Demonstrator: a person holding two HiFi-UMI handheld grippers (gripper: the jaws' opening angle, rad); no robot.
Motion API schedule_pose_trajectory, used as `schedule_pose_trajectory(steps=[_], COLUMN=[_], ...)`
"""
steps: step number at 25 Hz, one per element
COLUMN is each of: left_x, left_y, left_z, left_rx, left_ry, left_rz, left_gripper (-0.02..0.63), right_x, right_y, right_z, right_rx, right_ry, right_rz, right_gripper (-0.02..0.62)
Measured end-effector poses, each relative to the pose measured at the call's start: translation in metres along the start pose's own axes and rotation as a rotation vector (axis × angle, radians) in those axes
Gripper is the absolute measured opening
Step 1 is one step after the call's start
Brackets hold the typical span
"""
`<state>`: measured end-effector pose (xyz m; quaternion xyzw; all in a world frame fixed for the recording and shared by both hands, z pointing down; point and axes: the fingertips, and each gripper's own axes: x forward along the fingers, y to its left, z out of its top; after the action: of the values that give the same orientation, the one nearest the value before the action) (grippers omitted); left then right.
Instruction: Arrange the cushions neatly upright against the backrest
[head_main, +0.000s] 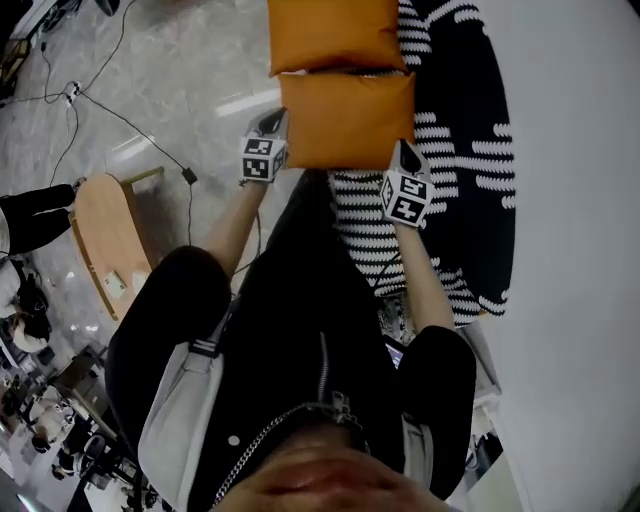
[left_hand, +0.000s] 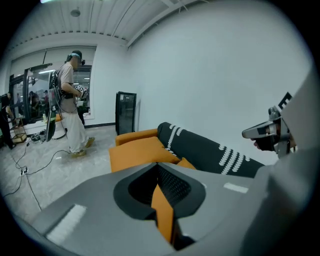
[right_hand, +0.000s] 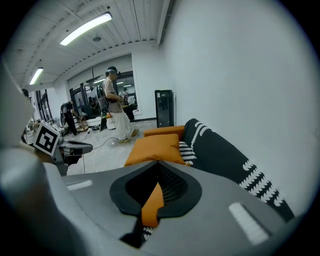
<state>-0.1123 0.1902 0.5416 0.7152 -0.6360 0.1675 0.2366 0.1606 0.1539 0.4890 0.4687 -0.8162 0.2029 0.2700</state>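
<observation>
White wall (right_hand: 225, 75), grey floor (head_main: 170, 90), black cabinet (left_hand: 125, 112), ceiling strip light (right_hand: 85, 28).

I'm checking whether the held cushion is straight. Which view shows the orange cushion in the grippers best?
The head view: the whole held cushion shows, with the left gripper and the right gripper pinching its near corners. Each gripper view shows only an orange strip of it clamped between the shut jaws.
</observation>
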Motion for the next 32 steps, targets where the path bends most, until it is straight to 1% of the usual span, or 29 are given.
schedule_pose_trajectory(steps=[4, 8, 11, 15, 16, 19, 21, 23, 27, 28, 30, 32], left_x=[0.053, 0.107, 0.146, 0.177, 0.184, 0.209, 0.220, 0.226, 0.252, 0.260, 0.274, 0.288], left_y=[0.036, 0.083, 0.100, 0.124, 0.131, 0.151, 0.160, 0.167, 0.173, 0.175, 0.181, 0.188], left_z=[-0.011, -0.035, -0.049, -0.081, -0.086, -0.102, -0.121, -0.141, -0.165, -0.170, -0.182, -0.192], left_rx=[-0.045, -0.056, -0.076, -0.089, -0.101, -0.127, -0.132, -0.137, -0.110, -0.119, -0.175, -0.236], left_ry=[0.050, 0.122, 0.169, 0.252, 0.272, 0.314, 0.355, 0.393, 0.437, 0.446, 0.458, 0.462], left_rz=[0.031, 0.057, 0.070, 0.087, 0.091, 0.091, 0.092, 0.093, 0.075, 0.073, 0.079, 0.089], left_gripper=[0.011, 0.011, 0.011, 0.018, 0.034, 0.035, 0.051, 0.082, 0.115, 0.121, 0.132, 0.177], right_x=[0.048, 0.112, 0.147, 0.178, 0.186, 0.214, 0.229, 0.240, 0.270, 0.278, 0.296, 0.317], right_y=[-0.023, -0.040, -0.070, -0.094, -0.098, -0.104, -0.104, -0.105, -0.121, -0.127, -0.139, -0.147], right_z=[0.011, 0.019, 0.028, 0.020, 0.018, 0.010, 0.000, -0.008, -0.019, -0.021, -0.026, -0.031], right_rx=[-0.005, 0.013, 0.029, 0.089, 0.096, 0.101, 0.096, 0.092, 0.088, 0.085, 0.078, 0.086], right_ry=[0.051, 0.094, 0.111, 0.149, 0.165, 0.208, 0.235, 0.259, 0.300, 0.315, 0.346, 0.367], right_rz=[-0.014, -0.040, -0.085, -0.149, -0.157, -0.165, -0.165, -0.168, -0.207, -0.223, -0.249, -0.249], right_gripper=[0.003, 0.003, 0.003, 0.003, 0.003, 0.003, 0.003, 0.003, 0.003, 0.003, 0.003, 0.003])
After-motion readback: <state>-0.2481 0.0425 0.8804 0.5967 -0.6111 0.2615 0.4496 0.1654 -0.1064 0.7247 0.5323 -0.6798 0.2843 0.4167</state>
